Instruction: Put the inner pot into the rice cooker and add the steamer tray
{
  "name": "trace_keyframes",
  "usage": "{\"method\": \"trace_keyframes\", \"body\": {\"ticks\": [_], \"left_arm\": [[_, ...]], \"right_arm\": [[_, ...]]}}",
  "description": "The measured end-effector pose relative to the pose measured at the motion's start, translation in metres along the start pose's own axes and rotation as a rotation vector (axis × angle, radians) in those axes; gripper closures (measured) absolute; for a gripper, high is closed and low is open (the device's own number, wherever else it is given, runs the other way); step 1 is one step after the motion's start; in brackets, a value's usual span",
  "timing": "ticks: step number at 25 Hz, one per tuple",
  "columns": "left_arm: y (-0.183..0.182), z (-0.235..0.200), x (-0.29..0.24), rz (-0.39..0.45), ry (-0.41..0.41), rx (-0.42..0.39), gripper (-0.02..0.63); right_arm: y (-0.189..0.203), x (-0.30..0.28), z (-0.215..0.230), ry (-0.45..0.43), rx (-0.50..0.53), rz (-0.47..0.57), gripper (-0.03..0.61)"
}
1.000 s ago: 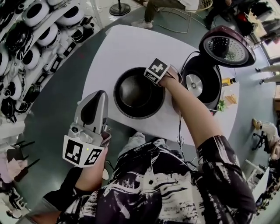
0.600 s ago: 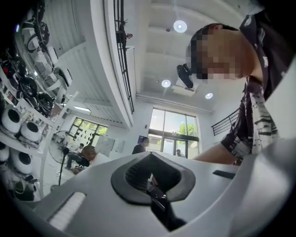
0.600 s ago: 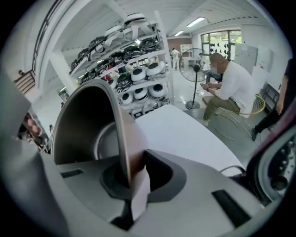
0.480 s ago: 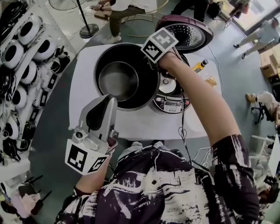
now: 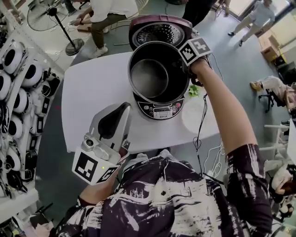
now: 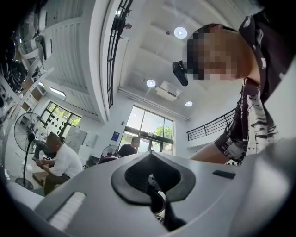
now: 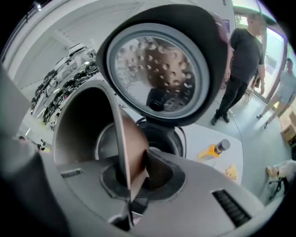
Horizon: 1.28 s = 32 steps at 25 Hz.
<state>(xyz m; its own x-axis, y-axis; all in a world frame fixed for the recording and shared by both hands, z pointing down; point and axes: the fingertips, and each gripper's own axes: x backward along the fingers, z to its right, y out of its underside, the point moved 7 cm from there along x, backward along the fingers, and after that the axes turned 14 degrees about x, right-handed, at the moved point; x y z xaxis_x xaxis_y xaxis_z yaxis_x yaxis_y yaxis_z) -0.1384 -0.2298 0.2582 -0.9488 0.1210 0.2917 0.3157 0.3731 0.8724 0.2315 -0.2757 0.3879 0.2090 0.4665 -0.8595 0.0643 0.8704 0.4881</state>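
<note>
The dark round inner pot [image 5: 155, 74] hangs over the open rice cooker [image 5: 160, 110], covering its well, so how deep it sits is hidden. My right gripper [image 5: 188, 59] is shut on the pot's right rim. In the right gripper view the pot wall [image 7: 88, 125] runs between the jaws of the right gripper [image 7: 132, 172], with the cooker's raised lid [image 7: 157, 69] behind. My left gripper [image 5: 124, 113] hovers near the table's front edge, shut and holding nothing. A pale round disc [image 5: 196, 116], perhaps the steamer tray, lies right of the cooker.
The cooker stands at the far side of a white table [image 5: 92, 92]. A yellow bottle [image 7: 213, 149] and a green item [image 5: 193, 90] lie right of it, with a cable hanging off the edge. Shelves of white gear [image 5: 18, 78], a fan [image 5: 51, 14] and people stand around.
My right gripper has lifted the inner pot off the table and carried it across to above the cooker. My left gripper stayed by the table's front edge, tilting upward.
</note>
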Motion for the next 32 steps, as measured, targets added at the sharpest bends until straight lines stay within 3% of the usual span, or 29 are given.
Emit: {"method": "trace_keyframes", "body": {"ticks": [6,12,19,24,32], "left_arm": [[0.008,-0.001,-0.004,-0.022,-0.027,0.003,0.609],[0.009,-0.011,0.007,-0.022,-0.084,0.001,0.609],[0.006,-0.023,0.021,-0.013,-0.133,0.005,0.609],[0.006,-0.028,0.026,-0.012,-0.149,0.007,0.609],[0.009,-0.031,0.019,-0.031,-0.13,0.002,0.609]], "right_arm": [[0.049,-0.021,0.037,0.092,-0.109,-0.036,0.575],[0.058,-0.046,0.048,0.136,-0.14,-0.073,0.575],[0.055,-0.07,0.049,0.251,-0.05,-0.178,0.575],[0.058,-0.079,0.046,0.282,0.024,-0.248,0.575],[0.06,-0.088,0.04,0.337,0.134,-0.272,0.548]]}}
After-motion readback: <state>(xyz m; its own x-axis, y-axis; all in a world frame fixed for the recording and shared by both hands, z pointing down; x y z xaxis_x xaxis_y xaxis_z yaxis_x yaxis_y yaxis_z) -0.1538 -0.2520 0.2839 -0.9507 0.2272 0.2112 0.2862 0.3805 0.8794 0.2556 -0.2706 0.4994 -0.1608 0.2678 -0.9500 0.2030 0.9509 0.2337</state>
